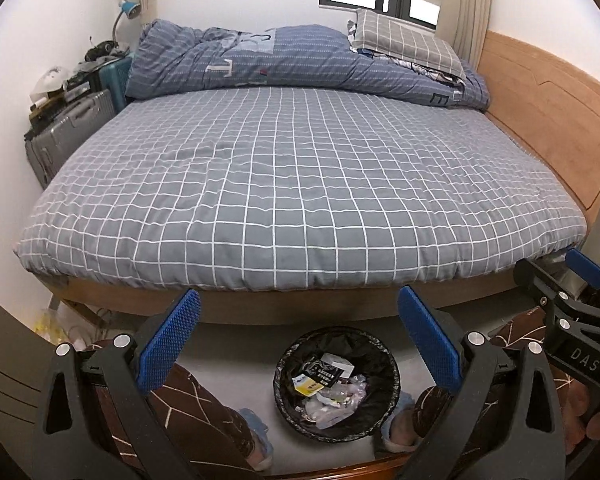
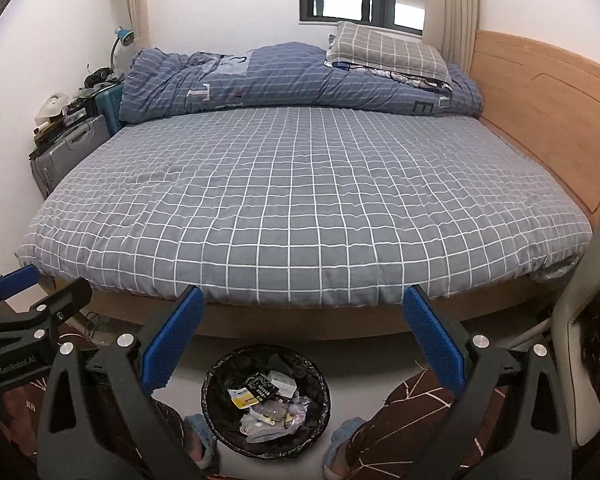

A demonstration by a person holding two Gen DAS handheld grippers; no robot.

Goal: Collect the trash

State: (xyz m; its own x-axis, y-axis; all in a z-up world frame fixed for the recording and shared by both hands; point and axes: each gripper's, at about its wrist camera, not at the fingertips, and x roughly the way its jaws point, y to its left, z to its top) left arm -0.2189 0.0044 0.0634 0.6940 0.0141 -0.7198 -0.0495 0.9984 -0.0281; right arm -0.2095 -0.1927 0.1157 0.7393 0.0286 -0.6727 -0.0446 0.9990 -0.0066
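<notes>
A round bin with a black liner (image 1: 288,392) stands on the floor in front of the bed, holding wrappers, a yellow packet and crumpled plastic (image 1: 332,392). It also shows in the right wrist view (image 2: 216,404). My left gripper (image 1: 300,340) is open and empty, held above the bin. My right gripper (image 2: 304,340) is open and empty too, above and a little right of the bin. The right gripper shows at the right edge of the left wrist view (image 1: 560,280), and the left gripper at the left edge of the right wrist view (image 2: 40,288).
A bed with a grey checked sheet (image 1: 300,184) fills the view, with a blue duvet (image 1: 300,60) and pillow at its far end. Suitcases (image 1: 72,128) stand at the left wall. The person's legs and slippers (image 1: 252,432) flank the bin. A white chair (image 2: 592,320) is at right.
</notes>
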